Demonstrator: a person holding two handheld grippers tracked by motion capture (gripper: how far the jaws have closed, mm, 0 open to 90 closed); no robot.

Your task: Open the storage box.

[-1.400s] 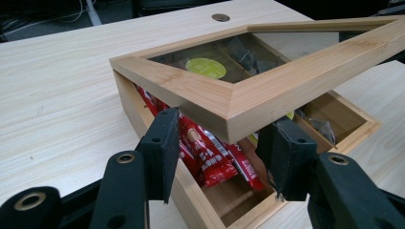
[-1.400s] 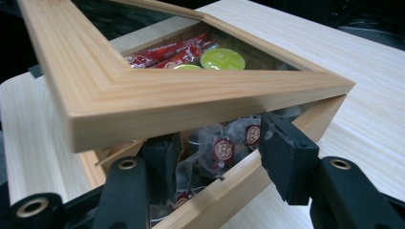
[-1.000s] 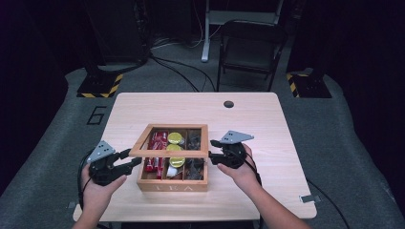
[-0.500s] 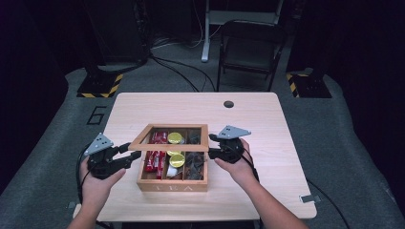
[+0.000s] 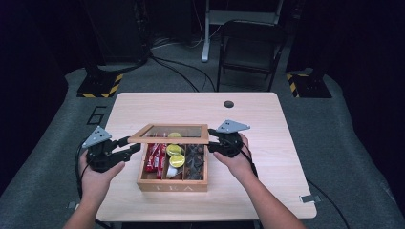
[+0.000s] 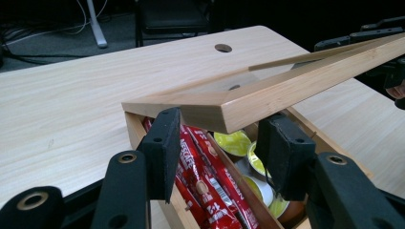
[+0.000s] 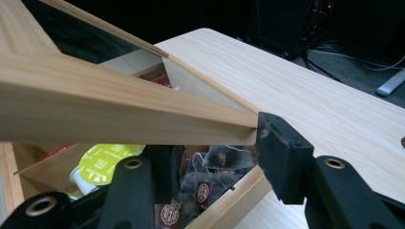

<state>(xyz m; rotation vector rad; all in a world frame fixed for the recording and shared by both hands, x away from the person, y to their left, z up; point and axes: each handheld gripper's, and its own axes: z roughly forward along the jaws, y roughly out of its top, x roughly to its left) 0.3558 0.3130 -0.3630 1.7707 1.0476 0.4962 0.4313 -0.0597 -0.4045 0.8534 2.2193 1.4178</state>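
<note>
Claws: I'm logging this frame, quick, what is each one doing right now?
Left claw: open, its pads either side of the tea box lid's front corner, not clamped.
Right claw: shut on the tea box lid's other front corner.

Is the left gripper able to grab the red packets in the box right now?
Probably yes: the lid is lifted, so the red packets lie uncovered beside the left gripper, though its jaws are under the lid's corner.
</note>
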